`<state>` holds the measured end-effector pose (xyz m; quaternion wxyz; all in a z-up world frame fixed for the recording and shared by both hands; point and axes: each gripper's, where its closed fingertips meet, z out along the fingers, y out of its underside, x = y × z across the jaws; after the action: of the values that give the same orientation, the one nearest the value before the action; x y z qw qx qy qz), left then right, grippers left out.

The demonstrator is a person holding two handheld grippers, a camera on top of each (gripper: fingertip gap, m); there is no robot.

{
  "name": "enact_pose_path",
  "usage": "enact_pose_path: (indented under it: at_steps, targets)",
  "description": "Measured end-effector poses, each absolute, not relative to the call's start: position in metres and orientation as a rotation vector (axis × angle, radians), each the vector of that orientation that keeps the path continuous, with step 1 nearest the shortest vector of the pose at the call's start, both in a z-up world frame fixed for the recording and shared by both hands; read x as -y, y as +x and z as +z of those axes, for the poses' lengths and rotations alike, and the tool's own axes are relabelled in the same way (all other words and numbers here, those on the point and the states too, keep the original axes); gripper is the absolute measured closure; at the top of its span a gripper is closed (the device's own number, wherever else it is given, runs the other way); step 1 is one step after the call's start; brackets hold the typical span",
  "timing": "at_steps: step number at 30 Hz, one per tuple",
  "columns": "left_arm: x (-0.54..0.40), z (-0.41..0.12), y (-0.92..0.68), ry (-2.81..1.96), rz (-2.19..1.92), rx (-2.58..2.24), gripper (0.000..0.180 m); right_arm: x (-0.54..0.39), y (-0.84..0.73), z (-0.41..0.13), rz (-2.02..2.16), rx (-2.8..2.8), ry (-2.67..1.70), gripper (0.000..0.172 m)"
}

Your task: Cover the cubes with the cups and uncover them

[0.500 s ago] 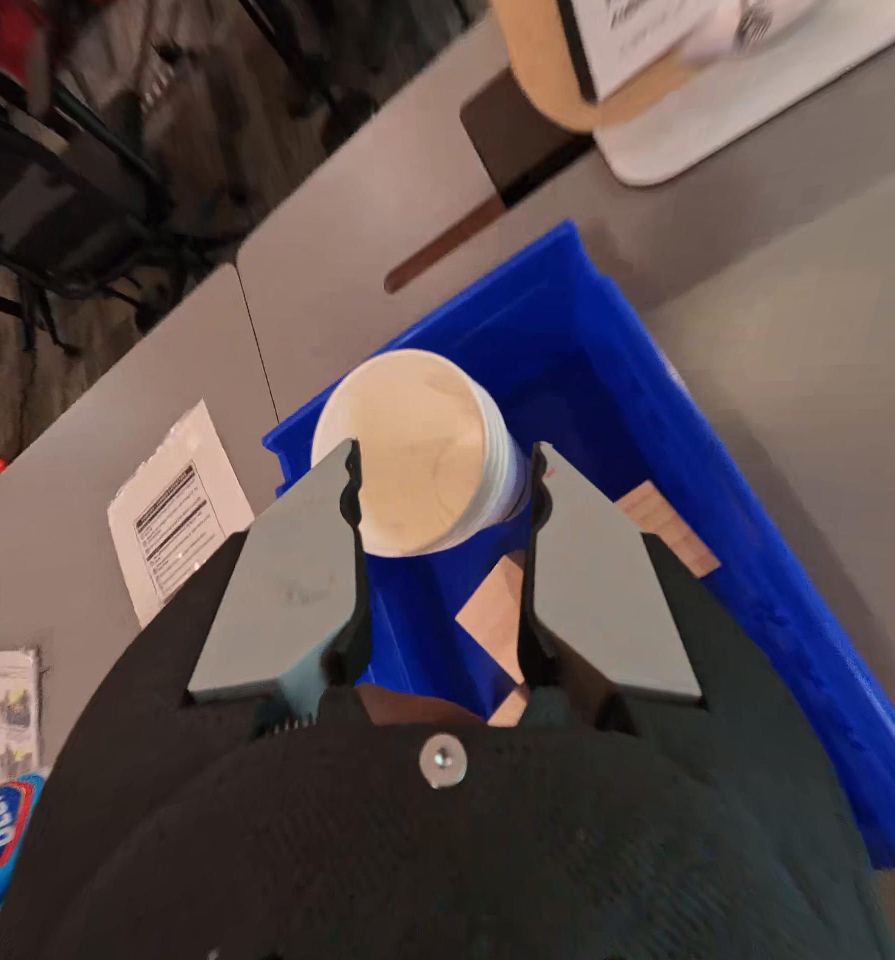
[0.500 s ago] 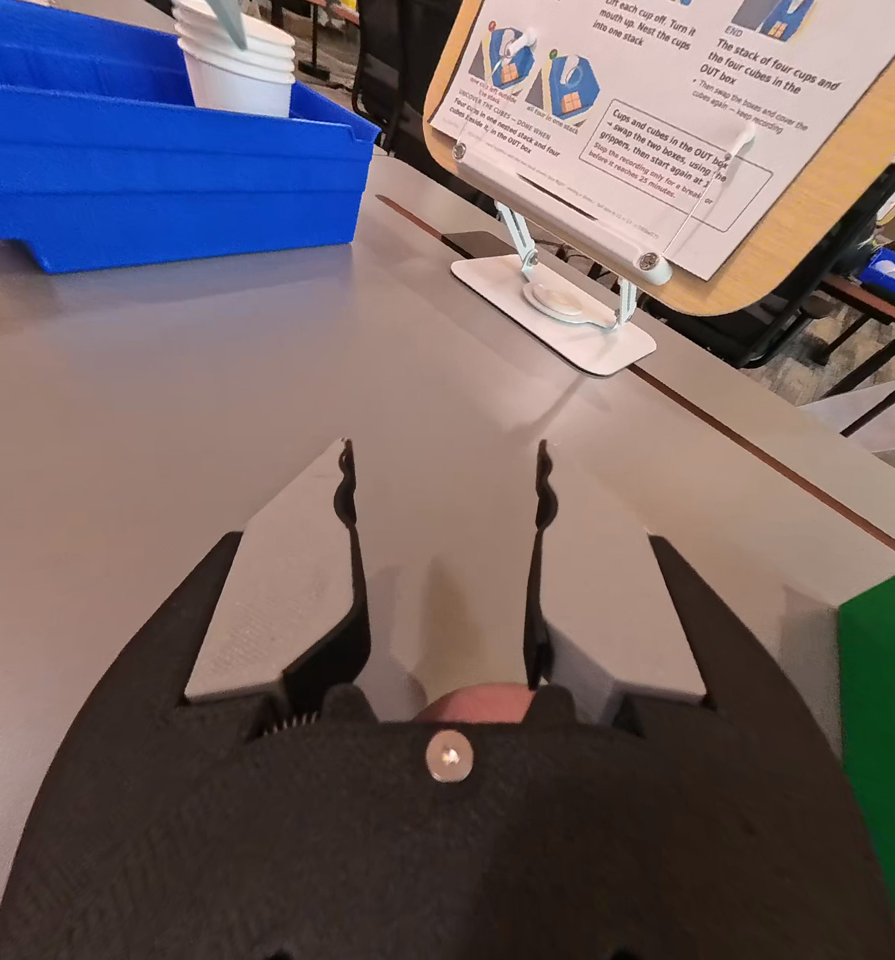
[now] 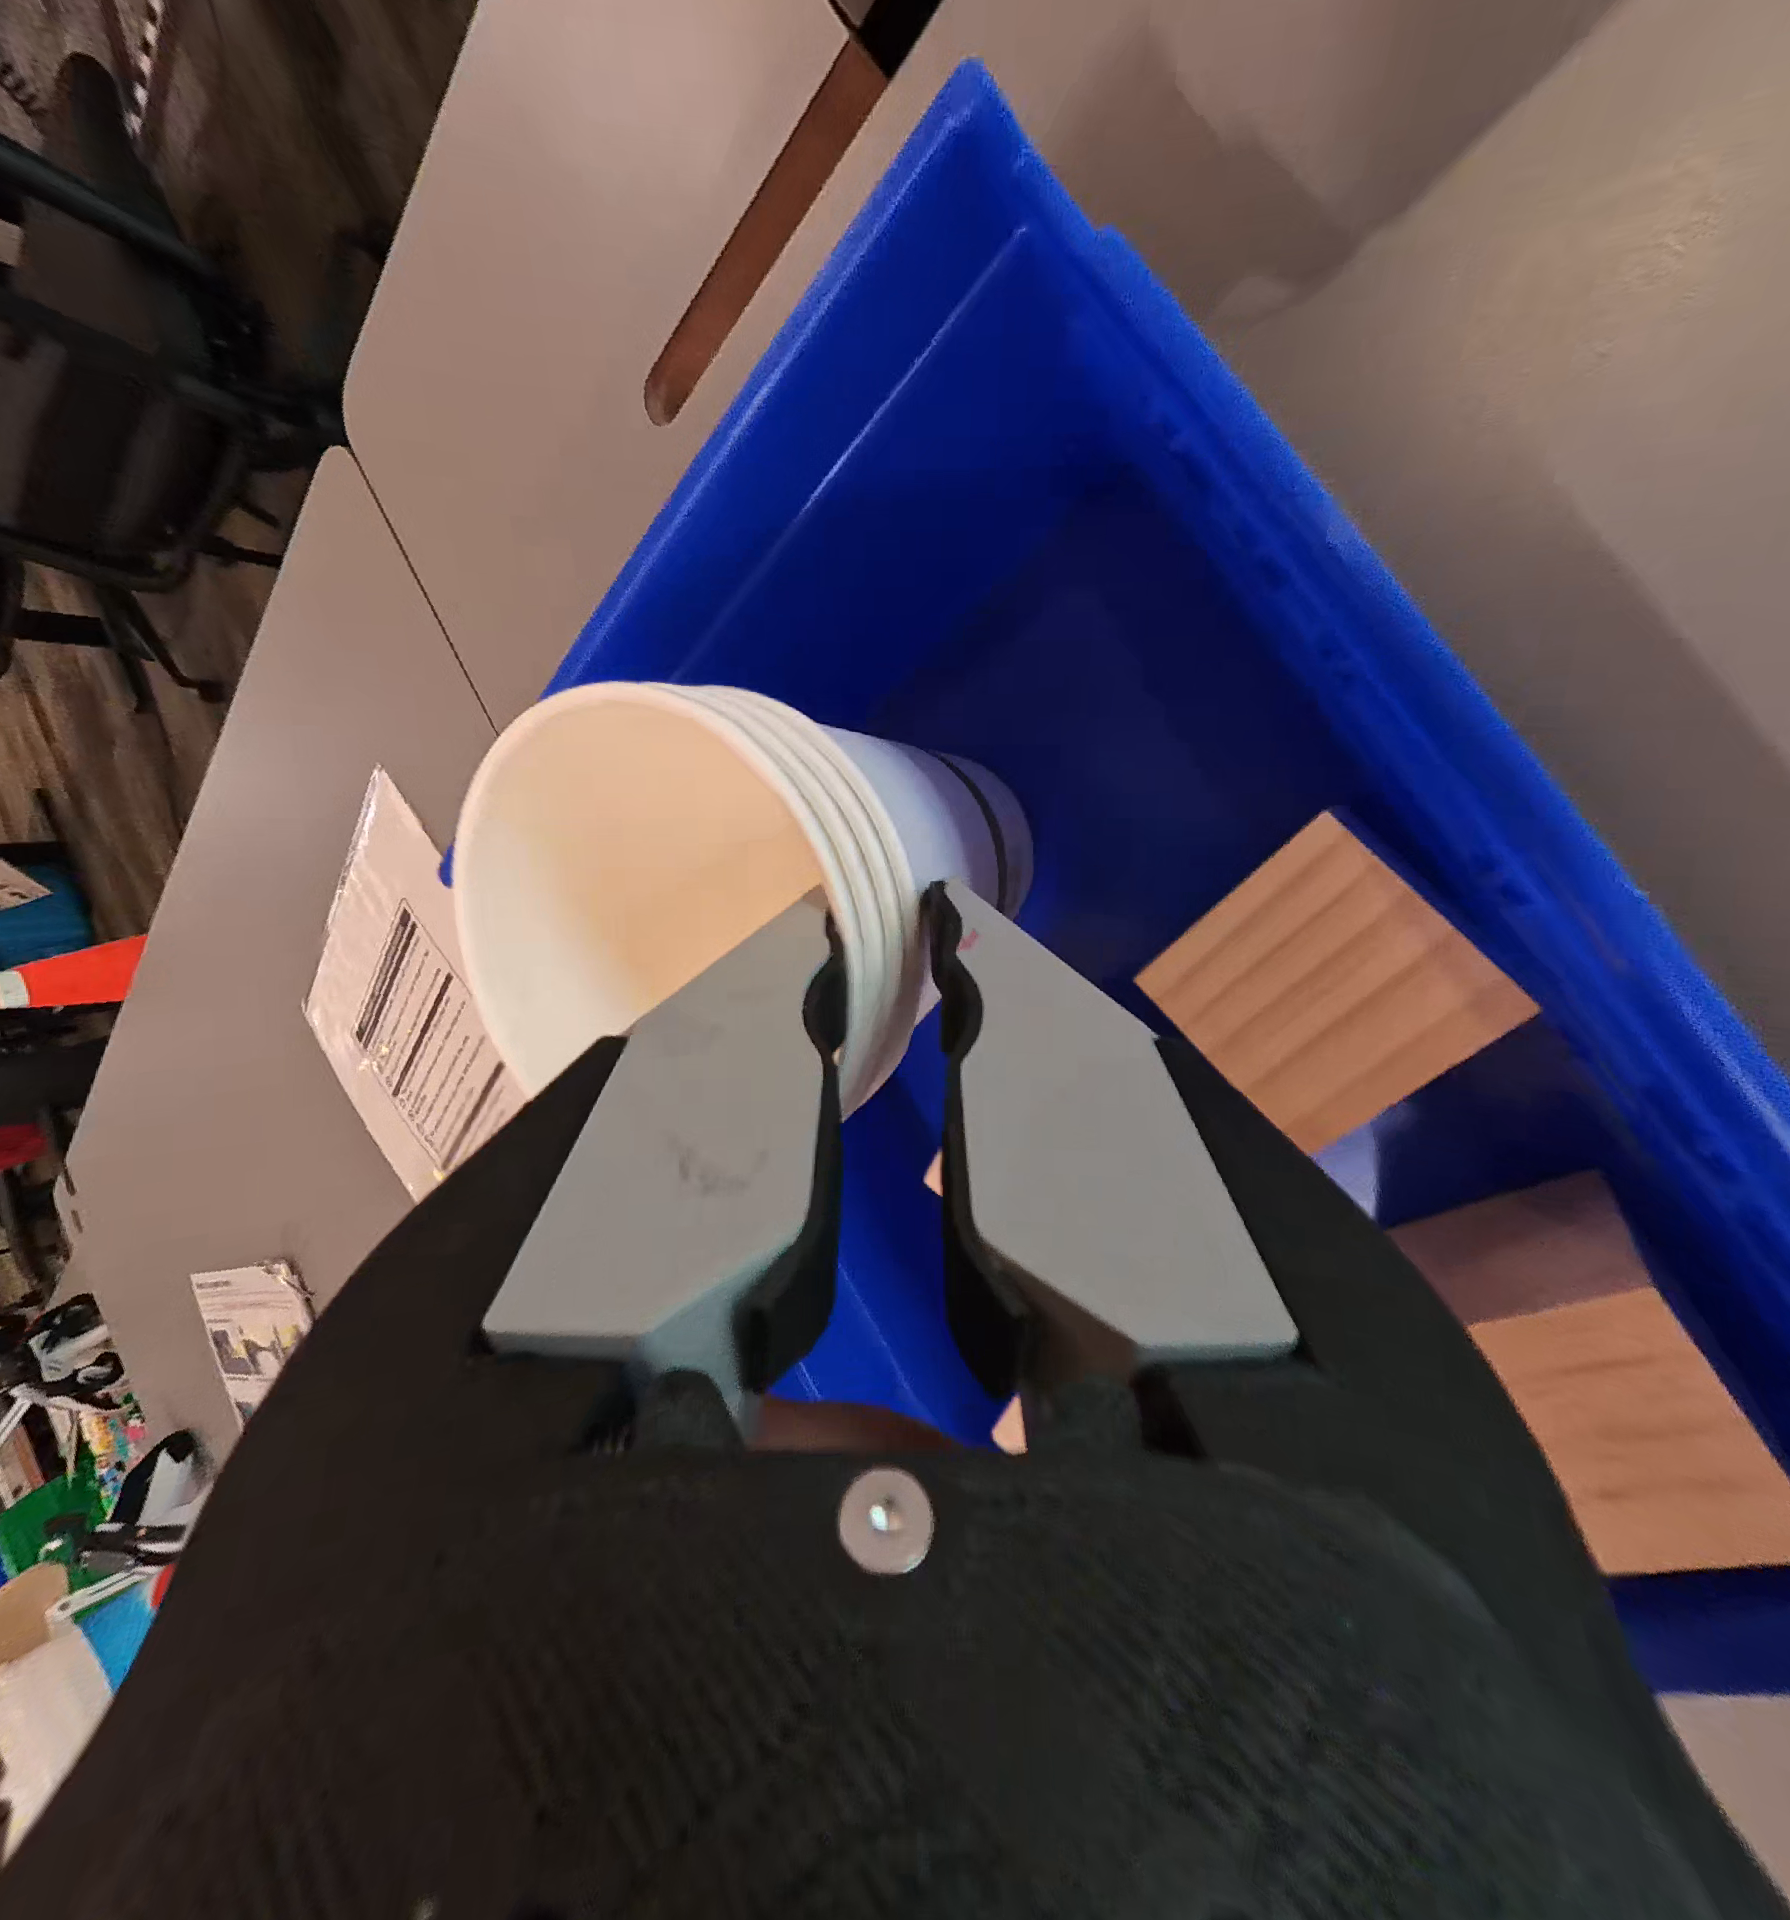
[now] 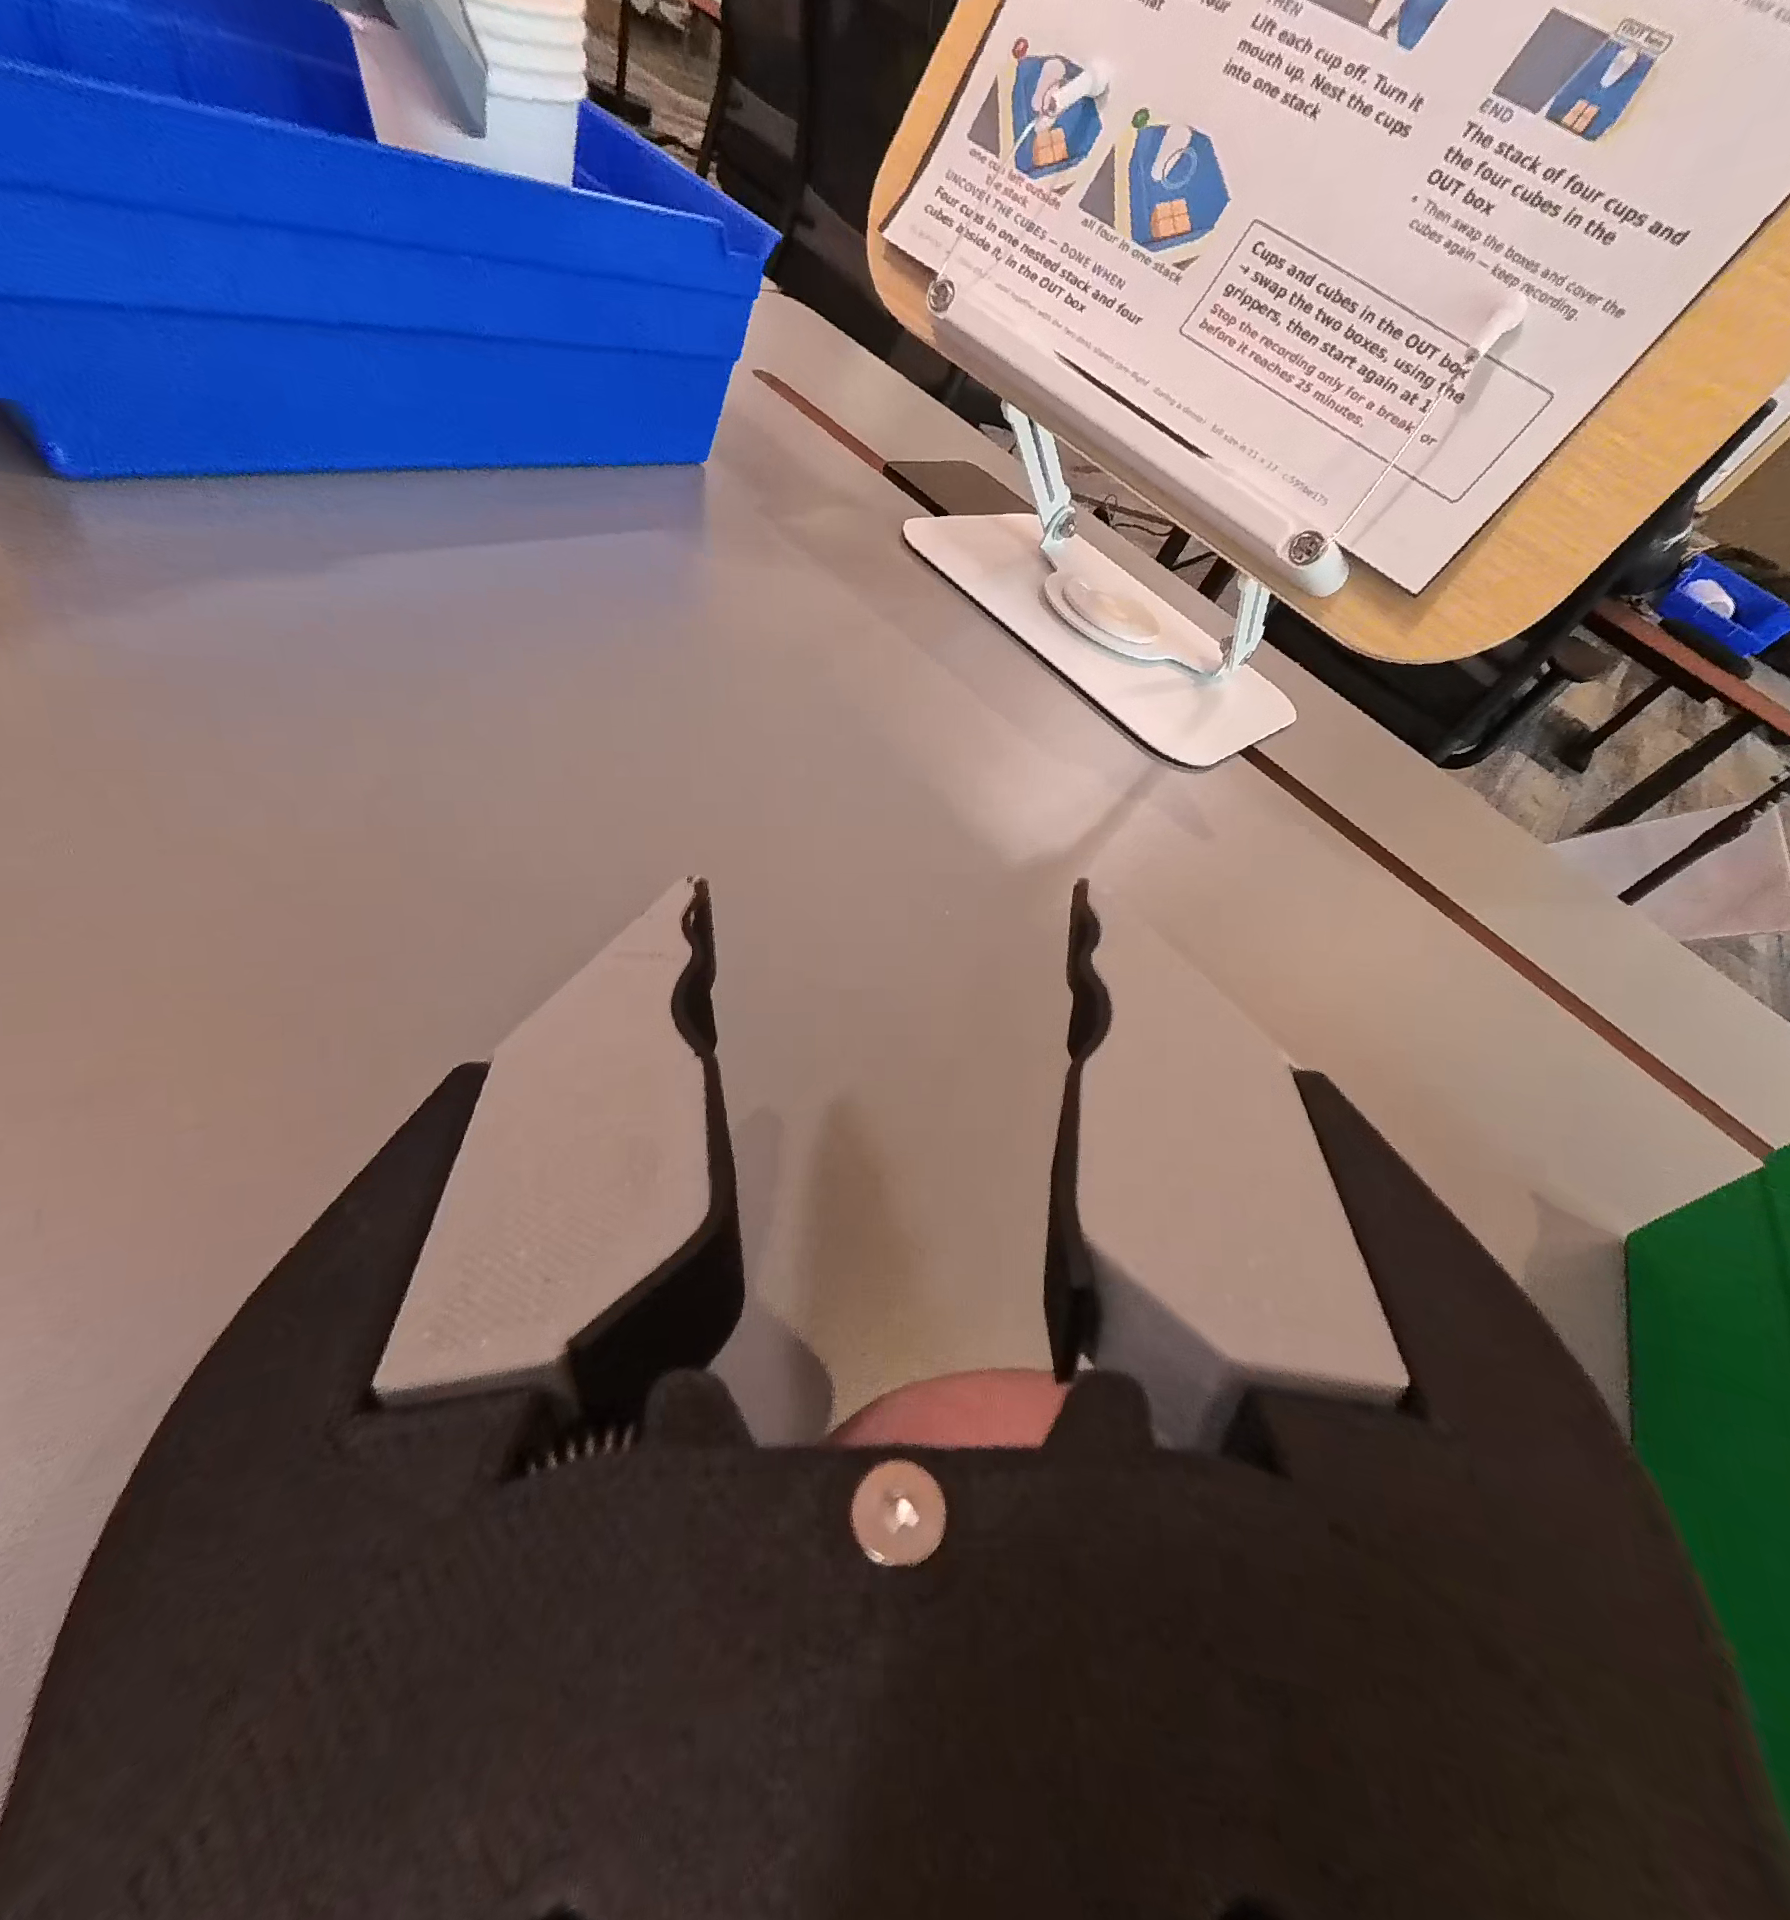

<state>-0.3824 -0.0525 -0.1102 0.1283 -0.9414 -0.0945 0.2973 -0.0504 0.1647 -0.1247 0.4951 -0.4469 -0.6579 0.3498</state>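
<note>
My left gripper [image 3: 880, 935] is shut on the rims of a nested stack of white paper cups [image 3: 683, 862], one finger inside the mouth and one outside. It holds the stack tilted above the blue bin [image 3: 1234, 499]. Wooden cubes [image 3: 1327, 977] lie in the bin at the right. In the right wrist view the same stack [image 4: 527, 94] shows over the blue bin [image 4: 330, 312] at the far left. My right gripper [image 4: 889, 904] is open and empty, low over the grey table [image 4: 455, 779].
An instruction board on a white stand [image 4: 1109, 613] stands at the back right. A green box [image 4: 1753, 1455] is at the right edge. Plastic-wrapped papers [image 3: 403, 997] lie on the table left of the bin. Chairs and clutter lie beyond the table edge.
My left gripper's fingers closed on the rim of the cup stack and lifted and tilted it. The right gripper barely moved.
</note>
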Motion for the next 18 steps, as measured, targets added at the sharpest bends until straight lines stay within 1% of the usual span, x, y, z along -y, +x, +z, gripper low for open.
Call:
enact_pose_path:
  at_steps: [2, 9, 11, 13, 17, 18]
  targets:
    - [0.052, -0.112, -0.371, -2.749, 0.812, 0.278, 0.172, -0.165, -0.050, -0.124, 0.854, 1.587, -1.082, 0.107]
    - [0.064, -0.108, -0.357, -2.796, 0.811, 0.275, 0.174, -0.171, -0.050, -0.125, 0.845, 1.577, -1.095, 0.108]
    - [0.065, -0.106, -0.358, -2.792, 0.847, 0.267, 0.171, -0.171, -0.050, -0.123, 0.849, 1.573, -1.094, 0.108]
    - [0.067, -0.104, -0.363, -2.791, 0.906, 0.285, 0.163, -0.171, -0.050, -0.122, 0.848, 1.569, -1.087, 0.108]
    - [0.065, -0.100, -0.366, -2.760, 0.897, 0.321, 0.161, -0.170, -0.050, -0.121, 0.847, 1.573, -1.079, 0.108]
    - [0.065, -0.097, -0.368, -2.741, 0.920, 0.338, 0.157, -0.169, -0.050, -0.121, 0.847, 1.576, -1.077, 0.108]
